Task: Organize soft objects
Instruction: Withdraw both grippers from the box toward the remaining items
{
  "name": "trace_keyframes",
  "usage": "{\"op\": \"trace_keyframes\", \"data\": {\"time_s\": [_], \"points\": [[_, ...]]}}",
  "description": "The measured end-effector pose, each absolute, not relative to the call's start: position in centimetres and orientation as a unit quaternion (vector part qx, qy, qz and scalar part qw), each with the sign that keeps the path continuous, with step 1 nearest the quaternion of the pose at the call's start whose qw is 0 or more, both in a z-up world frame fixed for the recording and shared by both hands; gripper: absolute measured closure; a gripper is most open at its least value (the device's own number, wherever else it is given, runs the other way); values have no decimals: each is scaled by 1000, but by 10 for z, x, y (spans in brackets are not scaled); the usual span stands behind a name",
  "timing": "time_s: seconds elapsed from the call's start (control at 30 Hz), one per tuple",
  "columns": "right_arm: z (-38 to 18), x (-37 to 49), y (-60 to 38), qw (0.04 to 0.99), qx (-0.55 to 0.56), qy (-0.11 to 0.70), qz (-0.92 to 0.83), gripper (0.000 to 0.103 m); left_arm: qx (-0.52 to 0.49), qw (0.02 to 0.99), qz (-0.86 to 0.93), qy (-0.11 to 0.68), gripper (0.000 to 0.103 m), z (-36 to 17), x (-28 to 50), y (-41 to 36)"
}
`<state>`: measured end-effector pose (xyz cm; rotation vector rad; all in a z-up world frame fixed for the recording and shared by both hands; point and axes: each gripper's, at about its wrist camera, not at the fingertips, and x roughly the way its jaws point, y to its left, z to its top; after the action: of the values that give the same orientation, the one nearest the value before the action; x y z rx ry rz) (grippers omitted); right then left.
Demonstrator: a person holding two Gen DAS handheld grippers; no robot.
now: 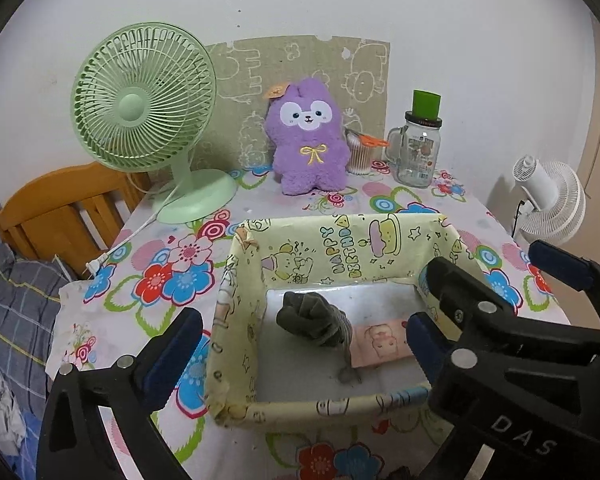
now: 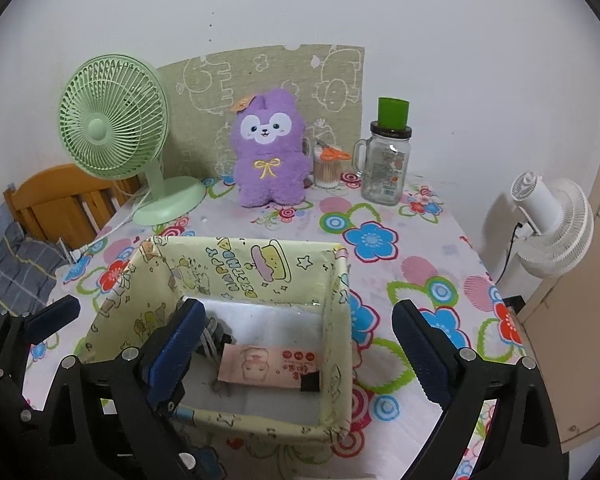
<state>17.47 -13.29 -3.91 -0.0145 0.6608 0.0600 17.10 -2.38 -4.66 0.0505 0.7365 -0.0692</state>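
Near the front edge of the surface [image 1: 172, 236], which wears a flowered cloth, stands one open box [image 1: 236, 320] lined with yellow birthday paper, placed close to the person so soft things can be dropped straight in. Inside lie two items: one dark bundled sock [image 1: 314, 320] toward the left wall and one pink tissue pack [image 1: 380, 344] flat beside it, the two touching. Both look like they have been let go rather than arranged, so I judge this step as a release into the box.

Left tongs [image 1: 304, 340] hang over the box with jaws spread wide and nothing between the pads; the sock sits on the box floor below them. Right tongs [image 2: 296, 344] are also spread wide and empty, straddling the box's right wall, one finger inside over the sock and the other outside above the cloth.

At the back edge, one purple plush toy [image 1: 308, 140] sits upright against a patterned board [image 1: 236, 80], well apart from the box; being soft, it seems the likeliest thing left to gather. Beside it stand one cup of cotton swabs [image 1: 358, 156] with orange scissors [image 1: 374, 142] on top and one glass jar mug [image 1: 418, 152] with a green cap. One green fan [image 1: 144, 100] occupies the back left corner; one white fan [image 1: 552, 204] stands off the surface to the right
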Motion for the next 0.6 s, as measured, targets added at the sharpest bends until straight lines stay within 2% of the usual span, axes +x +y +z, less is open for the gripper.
{"op": "trace_keyframes", "data": {"time_s": [0.6], "points": [[-35, 135, -144, 950, 4, 310, 28, 7, 18, 935, -38, 353, 0, -44, 135, -25]]}}
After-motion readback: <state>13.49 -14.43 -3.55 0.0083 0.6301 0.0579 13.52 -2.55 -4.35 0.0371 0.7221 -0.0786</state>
